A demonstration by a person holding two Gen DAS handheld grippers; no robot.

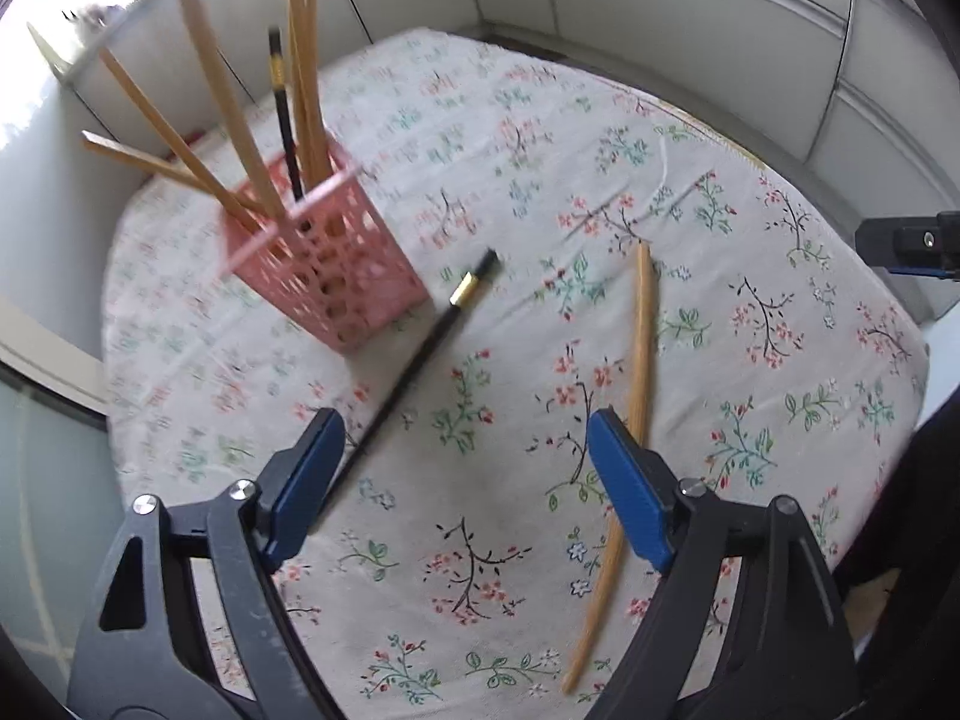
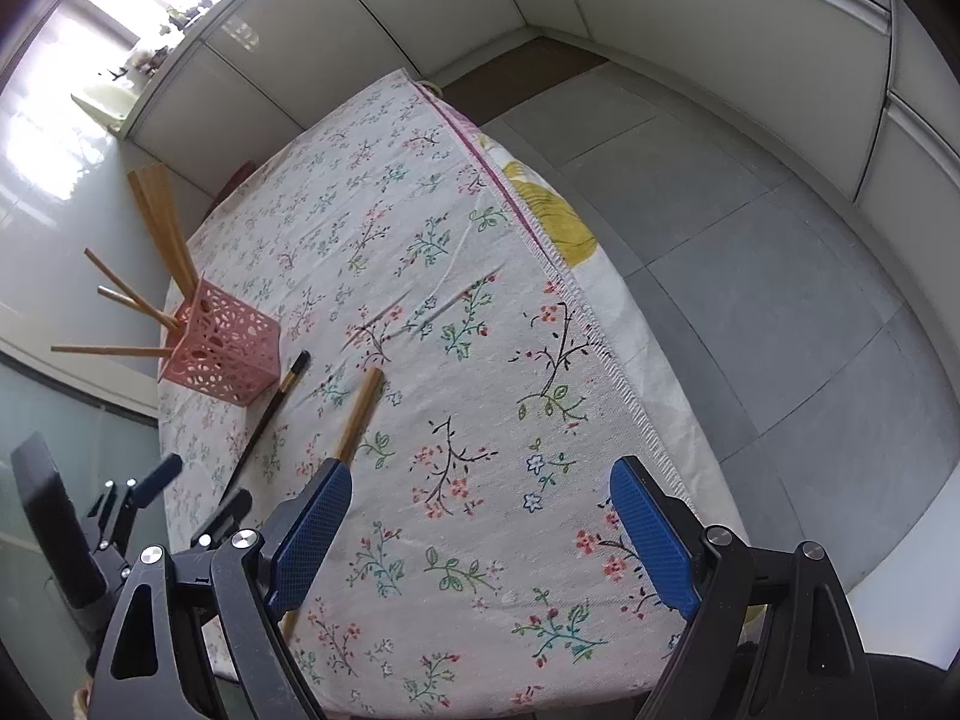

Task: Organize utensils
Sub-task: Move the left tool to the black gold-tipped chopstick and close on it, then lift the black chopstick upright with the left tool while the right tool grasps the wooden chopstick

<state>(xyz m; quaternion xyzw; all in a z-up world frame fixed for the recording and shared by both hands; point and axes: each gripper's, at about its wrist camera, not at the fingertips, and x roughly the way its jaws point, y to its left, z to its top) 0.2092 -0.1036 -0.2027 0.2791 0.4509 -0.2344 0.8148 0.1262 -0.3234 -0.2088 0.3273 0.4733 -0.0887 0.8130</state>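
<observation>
A pink lattice basket [image 1: 336,276] stands on the floral tablecloth and holds several wooden chopsticks and one black one. A black chopstick with a gold band [image 1: 420,354] lies beside it, running down past my left gripper's left finger. A wooden chopstick pair [image 1: 639,360] lies to the right, passing under the right finger. My left gripper [image 1: 465,420] hovers open over the cloth between them, nothing between its pads. In the right wrist view the basket [image 2: 222,354], black chopstick [image 2: 270,414] and wooden pair [image 2: 360,414] lie to the left; my right gripper [image 2: 483,468] is open over bare cloth.
The table's right edge [image 2: 600,348] drops to a grey tiled floor [image 2: 780,300]. White cabinet panels [image 1: 660,30] ring the table. The left gripper [image 2: 198,486] shows at the lower left of the right wrist view. A part of the right gripper's body [image 1: 912,246] shows at the left wrist view's right edge.
</observation>
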